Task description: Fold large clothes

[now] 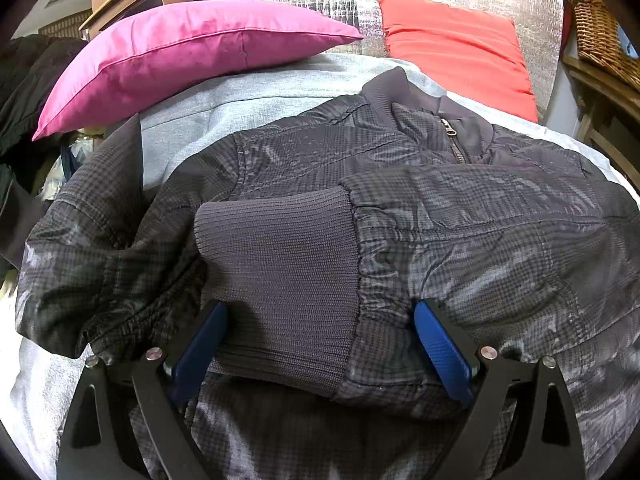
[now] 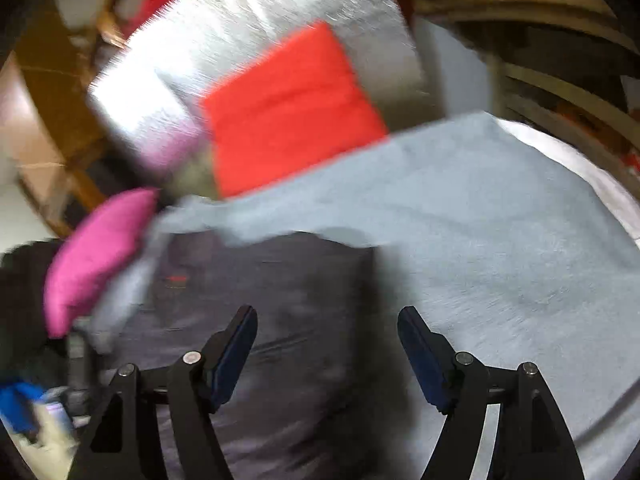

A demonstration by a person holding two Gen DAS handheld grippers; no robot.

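The right wrist view is smeared by motion blur. The right gripper (image 2: 327, 354) hangs with its jaws spread and nothing between them, above a dark jacket (image 2: 264, 304) lying on a pale grey sheet (image 2: 480, 216). Beyond lie a red cushion (image 2: 292, 108) and, at left, a pink pillow (image 2: 100, 256).
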